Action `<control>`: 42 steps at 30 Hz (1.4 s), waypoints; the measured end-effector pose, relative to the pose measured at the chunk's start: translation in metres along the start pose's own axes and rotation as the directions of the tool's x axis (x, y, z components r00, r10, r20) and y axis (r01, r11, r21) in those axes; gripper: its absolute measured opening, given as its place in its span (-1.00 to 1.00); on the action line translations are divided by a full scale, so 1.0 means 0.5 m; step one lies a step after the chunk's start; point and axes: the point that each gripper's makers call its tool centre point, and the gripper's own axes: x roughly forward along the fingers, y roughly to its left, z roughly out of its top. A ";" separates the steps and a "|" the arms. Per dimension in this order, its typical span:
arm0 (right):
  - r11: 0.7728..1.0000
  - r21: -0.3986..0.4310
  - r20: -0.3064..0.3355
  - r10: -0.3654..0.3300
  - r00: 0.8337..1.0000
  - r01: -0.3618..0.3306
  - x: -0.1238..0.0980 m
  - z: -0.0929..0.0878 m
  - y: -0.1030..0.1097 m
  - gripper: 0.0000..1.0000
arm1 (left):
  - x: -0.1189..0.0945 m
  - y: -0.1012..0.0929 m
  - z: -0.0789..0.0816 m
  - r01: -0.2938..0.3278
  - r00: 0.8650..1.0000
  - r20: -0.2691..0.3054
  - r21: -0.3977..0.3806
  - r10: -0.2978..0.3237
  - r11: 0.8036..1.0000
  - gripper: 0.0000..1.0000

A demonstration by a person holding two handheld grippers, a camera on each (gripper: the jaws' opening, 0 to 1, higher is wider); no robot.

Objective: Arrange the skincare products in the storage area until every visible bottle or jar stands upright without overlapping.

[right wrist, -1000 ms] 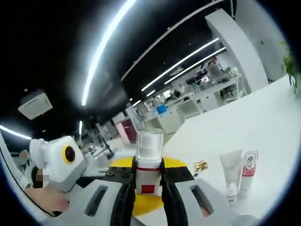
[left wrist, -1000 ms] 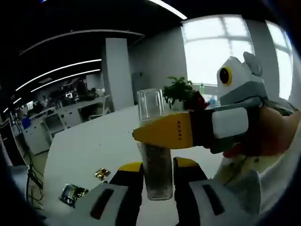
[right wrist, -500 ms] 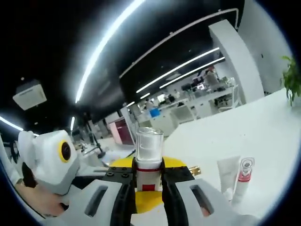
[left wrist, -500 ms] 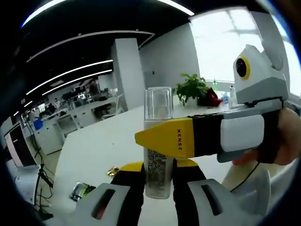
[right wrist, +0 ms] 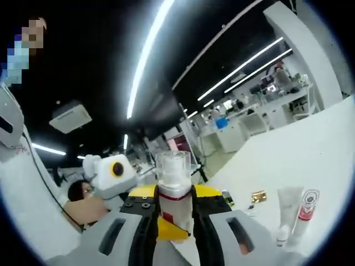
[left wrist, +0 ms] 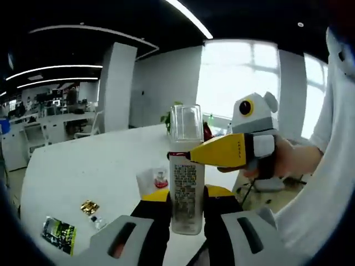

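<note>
Presently both tools hold one clear-capped bottle (left wrist: pixel 186 183) aloft over the white worktop (left wrist: pixel 77 172): the left tool (left wrist: pixel 186 219) clamps its body, the right tool (right wrist: pixel 175 213) pinches its neck. One should release before lowering it upright, clear of the tubes (right wrist: pixel 297 213).

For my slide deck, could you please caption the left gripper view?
Both grippers clamp one clear-capped bottle above the white table: left gripper low, right gripper at its neck.

A white table (left wrist: pixel 83 166) carries a gold packet (left wrist: pixel 89 208) and a green sachet (left wrist: pixel 59 234).
</note>
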 end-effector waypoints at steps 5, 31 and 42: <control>0.992 -0.042 -0.032 0.116 0.993 -0.117 -0.020 0.006 0.034 -0.57 | 0.001 -0.037 0.010 0.126 0.992 0.005 -0.022 -0.125 0.992 -0.47; 0.938 -0.242 -0.188 0.207 0.960 -0.249 -0.077 -0.011 0.049 -0.64 | 0.063 -0.107 0.013 0.380 0.923 0.055 0.030 -0.381 0.924 -0.47; 0.918 -0.325 -0.309 0.124 0.943 -0.227 -0.095 -0.078 -0.002 -0.64 | 0.108 -0.106 -0.067 0.363 0.931 -0.064 0.073 -0.359 0.929 -0.54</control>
